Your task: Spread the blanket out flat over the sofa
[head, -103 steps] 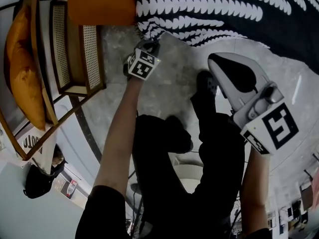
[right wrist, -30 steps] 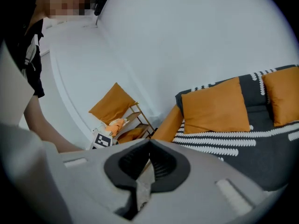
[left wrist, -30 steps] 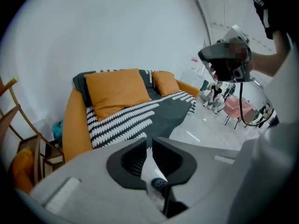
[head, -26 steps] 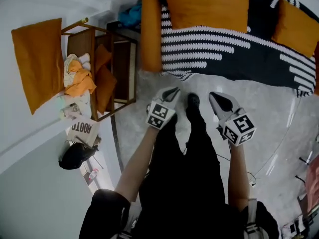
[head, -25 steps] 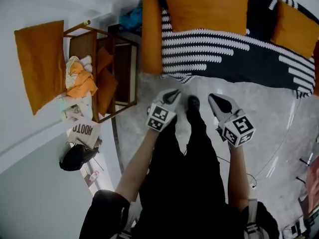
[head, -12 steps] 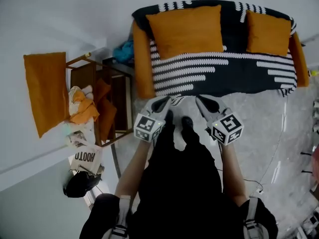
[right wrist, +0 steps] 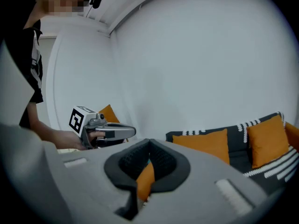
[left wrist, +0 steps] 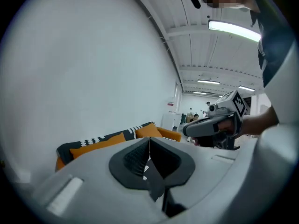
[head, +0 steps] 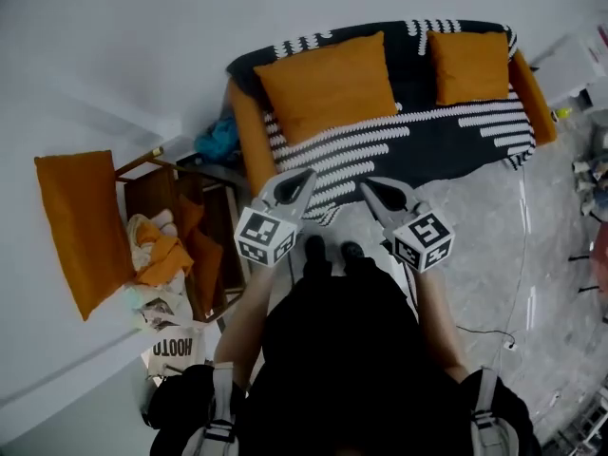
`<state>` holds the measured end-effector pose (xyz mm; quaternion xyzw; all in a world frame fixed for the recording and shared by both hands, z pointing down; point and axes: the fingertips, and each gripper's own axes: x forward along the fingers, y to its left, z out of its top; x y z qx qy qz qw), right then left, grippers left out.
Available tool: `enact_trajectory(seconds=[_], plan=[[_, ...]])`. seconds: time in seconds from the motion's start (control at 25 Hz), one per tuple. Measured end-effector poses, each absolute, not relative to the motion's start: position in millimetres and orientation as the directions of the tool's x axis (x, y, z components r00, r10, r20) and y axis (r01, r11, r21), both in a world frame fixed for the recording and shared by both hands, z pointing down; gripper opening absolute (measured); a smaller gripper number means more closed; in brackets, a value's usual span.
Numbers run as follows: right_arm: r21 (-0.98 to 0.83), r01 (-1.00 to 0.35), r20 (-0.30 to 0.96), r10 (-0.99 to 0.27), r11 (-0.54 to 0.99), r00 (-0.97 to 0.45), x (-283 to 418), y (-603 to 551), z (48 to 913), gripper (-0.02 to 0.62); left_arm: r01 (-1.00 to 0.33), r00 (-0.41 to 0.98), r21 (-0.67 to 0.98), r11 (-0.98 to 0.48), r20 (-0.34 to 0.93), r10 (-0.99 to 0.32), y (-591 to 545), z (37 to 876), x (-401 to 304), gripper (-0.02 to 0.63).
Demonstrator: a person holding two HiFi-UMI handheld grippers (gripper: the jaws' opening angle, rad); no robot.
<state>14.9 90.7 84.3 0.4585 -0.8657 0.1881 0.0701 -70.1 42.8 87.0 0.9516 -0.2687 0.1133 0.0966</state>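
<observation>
The left gripper (head: 304,174), jaws just closed, and right gripper (head: 370,187), closed too, lift away empty. The blanket (head: 446,137) covers the sofa (head: 244,133) flat; job looks done.

Upper centre, blanket (head: 418,136): matt knit-like cloth, black with white pattern. Orange cushions (head: 328,84): matt woven cloth. Right, floor (head: 484,236): grey mottled stone look, polished, with glossy light streaks. Left, rack (head: 157,193): dark wood, low sheen. Shell of left gripper (head: 306,174): smooth matt grey plastic; its pads (left wrist: 134,158): black, ribbed, rubbery.
</observation>
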Motion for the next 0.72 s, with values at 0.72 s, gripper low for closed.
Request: enact_trajectory(seconds=[0.72], plan=[[-0.225, -0.887, 0.157, -0.883, 0.403, -0.442, -17, 58, 30, 0.002, -0.358, 0.926, 0.131, -0.924, 0.176, -0.334, 17, 33, -77, 0.011]])
